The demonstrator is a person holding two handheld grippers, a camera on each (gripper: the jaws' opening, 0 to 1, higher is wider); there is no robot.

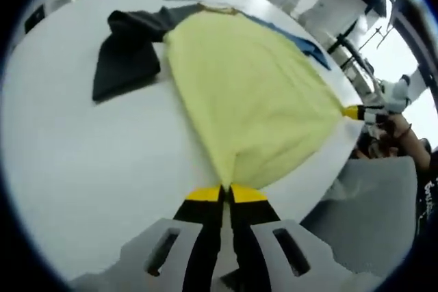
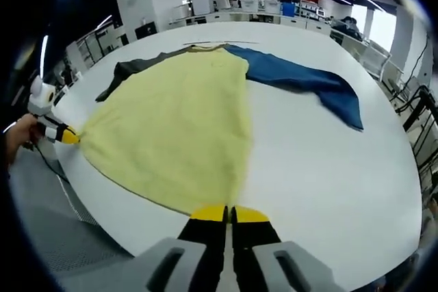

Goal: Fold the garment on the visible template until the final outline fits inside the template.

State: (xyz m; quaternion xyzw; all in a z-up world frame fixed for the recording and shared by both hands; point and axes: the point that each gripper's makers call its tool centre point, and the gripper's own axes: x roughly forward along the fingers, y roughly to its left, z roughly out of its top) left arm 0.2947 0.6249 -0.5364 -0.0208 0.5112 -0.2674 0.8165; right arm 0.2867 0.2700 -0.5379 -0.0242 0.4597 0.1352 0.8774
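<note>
Your left gripper [image 1: 226, 193] sits low at the near edge of the white table [image 1: 82, 169], its yellow-tipped jaws pressed together on one bottom corner of the yellow garment [image 1: 246, 94]. Your right gripper [image 2: 229, 213] is posed the same way, jaws clamped on the other bottom corner of the garment [image 2: 174, 124] at the table [image 2: 321, 162] edge. Each gripper also appears in the other's view: your right one [image 1: 356, 111] comes in from the right in the left gripper view, with your hand [image 1: 397, 128] behind it, and your left one [image 2: 65, 135] comes in from the left in the right gripper view, held in your hand [image 2: 19, 138]. The garment lies spread flat on the table, stretching away from both grippers. A dark grey sleeve [image 1: 126, 52] sticks out from one side of it, and a blue sleeve [image 2: 308, 83] from the other. I cannot make out a template on the table.
</note>
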